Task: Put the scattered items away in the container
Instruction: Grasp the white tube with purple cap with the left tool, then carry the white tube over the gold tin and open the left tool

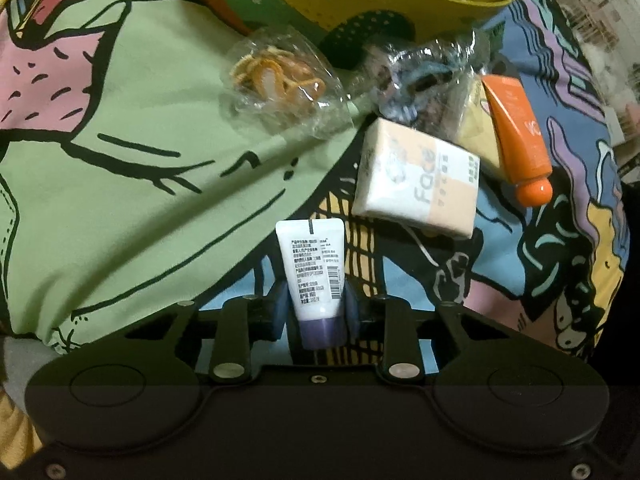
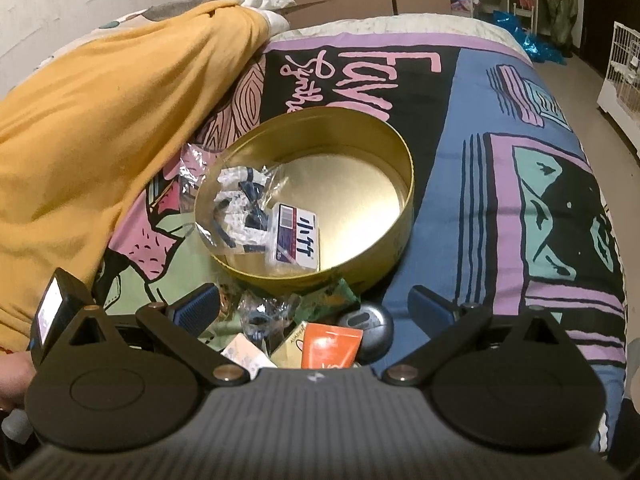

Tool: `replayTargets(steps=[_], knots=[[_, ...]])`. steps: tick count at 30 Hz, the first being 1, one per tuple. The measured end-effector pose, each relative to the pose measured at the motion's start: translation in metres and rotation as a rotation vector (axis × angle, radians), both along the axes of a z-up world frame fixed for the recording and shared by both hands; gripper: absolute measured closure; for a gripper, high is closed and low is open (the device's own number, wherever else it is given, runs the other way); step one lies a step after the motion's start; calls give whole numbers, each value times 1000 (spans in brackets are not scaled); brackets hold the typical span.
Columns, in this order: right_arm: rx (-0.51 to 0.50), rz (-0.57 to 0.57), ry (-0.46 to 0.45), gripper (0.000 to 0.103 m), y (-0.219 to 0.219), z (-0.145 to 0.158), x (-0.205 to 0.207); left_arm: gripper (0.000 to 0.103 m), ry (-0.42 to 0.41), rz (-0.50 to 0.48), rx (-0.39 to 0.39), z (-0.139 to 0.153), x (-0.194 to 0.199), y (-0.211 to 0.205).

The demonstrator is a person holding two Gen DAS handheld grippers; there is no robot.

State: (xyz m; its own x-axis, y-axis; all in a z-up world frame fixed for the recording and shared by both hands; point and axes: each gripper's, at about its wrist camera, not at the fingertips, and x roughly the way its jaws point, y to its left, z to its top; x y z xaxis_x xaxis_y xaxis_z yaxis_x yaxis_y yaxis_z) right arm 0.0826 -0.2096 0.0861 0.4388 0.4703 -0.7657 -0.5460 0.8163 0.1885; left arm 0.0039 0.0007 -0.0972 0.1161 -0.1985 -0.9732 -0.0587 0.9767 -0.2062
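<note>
Left jaws are clamped on the white tube (image 1: 314,276), blue pads pressing its lower body from both sides just above the purple cap; cap end toward the camera, crimped end pointing away, printed label and barcode facing up. Left gripper (image 1: 315,307) points steeply down at the patterned bedspread (image 1: 120,184). Right gripper (image 2: 316,308) has its jaws spread wide with nothing between the pads, hanging over the clutter at the near side of the gold tin (image 2: 404,216). The tin is round and open and sits on the bedspread; inside, toward its left wall, lie a clear bag of dark and white bits (image 2: 240,204) and a small white box with a barcode (image 2: 296,240), touching each other. The rest of the tin floor is bare. Still outside the tin, from the left wrist view: a clear bag of orange hair ties (image 1: 276,76), a clear bag of blue hair ties (image 1: 420,80) just beside it, a tissue pack printed "Face" (image 1: 416,180) and an orange tube (image 1: 516,136) with its cap toward the camera, lying partly on a yellowish packet (image 1: 478,136). The tissue pack sits just beyond the held tube, not touching it. Right wrist view also shows a grey round object (image 2: 368,328) and a green wrapper (image 2: 332,300) close to the tin's near wall. A yellow blanket (image 2: 100,120) is heaped to the left of the tin.
</note>
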Motion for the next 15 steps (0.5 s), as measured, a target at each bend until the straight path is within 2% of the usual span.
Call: replayTargets(steps=[6,15], knots=[[-9,-3,12,0,-2,-3,-2,77,-60,-22,10,14,1,-2],[-29,-10,48,0,-5,-14,-3,77,-154,3,5,40,5,5]])
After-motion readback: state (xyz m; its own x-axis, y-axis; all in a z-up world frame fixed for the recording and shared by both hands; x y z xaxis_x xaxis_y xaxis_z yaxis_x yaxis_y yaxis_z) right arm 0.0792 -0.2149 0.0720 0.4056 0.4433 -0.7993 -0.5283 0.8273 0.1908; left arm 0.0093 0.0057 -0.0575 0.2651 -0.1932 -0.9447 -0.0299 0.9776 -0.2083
